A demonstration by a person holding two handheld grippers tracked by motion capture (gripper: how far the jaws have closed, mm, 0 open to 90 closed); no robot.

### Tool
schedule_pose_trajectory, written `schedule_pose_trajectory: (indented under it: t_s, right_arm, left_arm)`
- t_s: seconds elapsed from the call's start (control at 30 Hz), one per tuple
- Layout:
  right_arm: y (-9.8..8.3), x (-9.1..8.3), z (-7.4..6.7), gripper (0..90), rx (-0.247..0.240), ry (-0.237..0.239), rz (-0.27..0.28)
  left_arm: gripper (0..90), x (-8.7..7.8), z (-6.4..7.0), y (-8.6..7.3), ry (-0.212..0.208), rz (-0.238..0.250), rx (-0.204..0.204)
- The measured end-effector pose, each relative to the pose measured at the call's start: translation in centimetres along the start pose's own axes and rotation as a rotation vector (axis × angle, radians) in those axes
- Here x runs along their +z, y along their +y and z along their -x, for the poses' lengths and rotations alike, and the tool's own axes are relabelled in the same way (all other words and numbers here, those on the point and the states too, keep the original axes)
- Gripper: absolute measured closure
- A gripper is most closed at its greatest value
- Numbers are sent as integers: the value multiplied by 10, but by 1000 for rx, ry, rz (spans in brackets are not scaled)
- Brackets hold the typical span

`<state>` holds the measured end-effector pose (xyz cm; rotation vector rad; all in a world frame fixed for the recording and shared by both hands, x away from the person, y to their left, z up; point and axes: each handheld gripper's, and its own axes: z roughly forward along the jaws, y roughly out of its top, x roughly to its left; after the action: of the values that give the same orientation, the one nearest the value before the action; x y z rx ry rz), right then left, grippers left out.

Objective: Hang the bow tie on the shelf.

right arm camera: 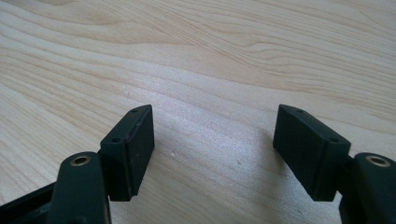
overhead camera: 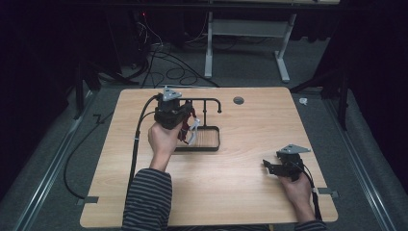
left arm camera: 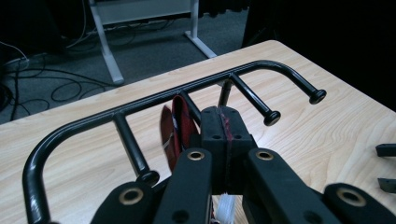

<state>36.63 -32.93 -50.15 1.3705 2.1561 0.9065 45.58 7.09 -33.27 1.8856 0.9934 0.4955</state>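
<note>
A black rack point(overhead camera: 210, 102) with several pegs stands at the back of a shallow black tray point(overhead camera: 208, 140) near the table's middle. My left gripper point(overhead camera: 188, 114) is at the rack, shut on a red strap point(overhead camera: 184, 133) from which a white piece point(overhead camera: 194, 132) dangles over the tray. In the left gripper view the jaws point(left arm camera: 226, 135) are pressed together on a thin red edge. The red strap point(left arm camera: 173, 127) loops up beside a peg under the rack's top bar point(left arm camera: 196, 86). My right gripper point(overhead camera: 267, 166) rests low over the table at the right, open, with bare wood between its fingers point(right arm camera: 133, 149).
A round grey grommet point(overhead camera: 238, 100) sits in the table behind the rack. The left gripper's cable point(overhead camera: 137, 139) runs off the table's left side. Beyond the table's far edge stand a white desk frame point(overhead camera: 208, 48) and loose floor cables point(overhead camera: 168, 67).
</note>
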Motion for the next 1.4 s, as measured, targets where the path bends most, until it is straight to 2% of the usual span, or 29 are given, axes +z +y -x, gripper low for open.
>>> schedule_pose_trajectory:
  t_s: [0.5, 0.77, 0.97, 1.3, 1.4]
  right_arm:
    - [0, 0, 0, 302, -3, 1, 1]
    - [0, 0, 0, 302, -2, 1, 1]
    - [0, 0, 0, 302, -2, 1, -1]
    - [0, 0, 0, 302, -2, 0, -1]
    - [0, 0, 0, 302, -3, -1, 1]
  left_arm:
    - [894, 8, -9, -2, 43, -14, -22]
    - [850, 6, -10, -6, 39, -7, -24]
    - [818, -3, -8, -7, 56, -1, -1]
    - [796, -17, -9, -15, 50, 16, 1]
    - [788, -22, -8, -18, 50, 13, 13]
